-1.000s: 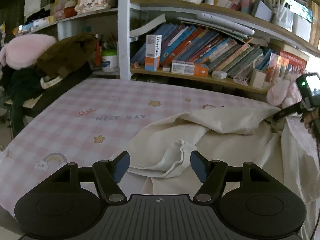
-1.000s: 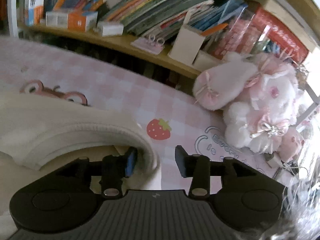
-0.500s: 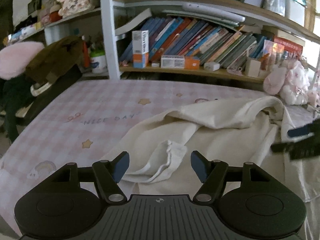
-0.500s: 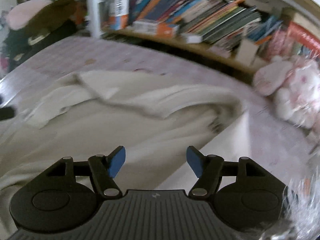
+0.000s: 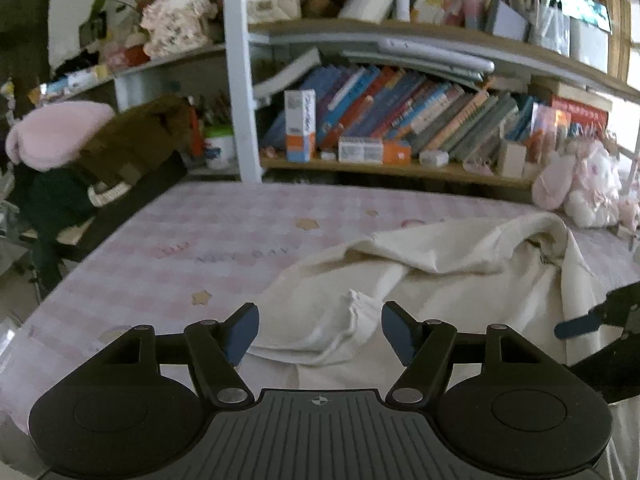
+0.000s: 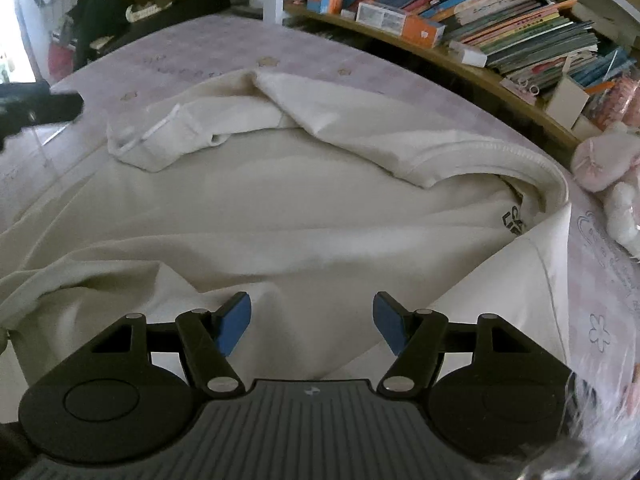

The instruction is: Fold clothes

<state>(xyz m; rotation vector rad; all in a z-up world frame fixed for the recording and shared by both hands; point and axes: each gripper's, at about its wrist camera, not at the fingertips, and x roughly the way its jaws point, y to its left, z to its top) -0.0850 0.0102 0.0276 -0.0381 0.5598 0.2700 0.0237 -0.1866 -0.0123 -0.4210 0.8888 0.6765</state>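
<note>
Both tongs are spread wide with nothing in them right now. The left gripper [image 5: 319, 330] hangs just over the cuff end of the cream-white cotton sweatshirt [image 6: 304, 216], and the right gripper [image 6: 312, 326] sits low over the body panel of that same sweatshirt, close to the near edge.

What changed: a second ago the right gripper was narrowed on the ribbed neckline [image 6: 552, 176], way up at the collar end. Since then it has let go, opened up and pulled back across the sweatshirt to the body side. The left one has barely shifted, just drifted a bit closer to the cuff.

The sweatshirt lies spread but rumpled on the pink checked bedsheet [image 5: 208, 240], one sleeve [image 6: 168, 136] flopped across its chest. The collar now rests on its own, towards the pink plush toys [image 5: 580, 188] beyond it.

My read: the collar's been placed, and both tongs look free for a new grab, maybe that sleeve.
</note>
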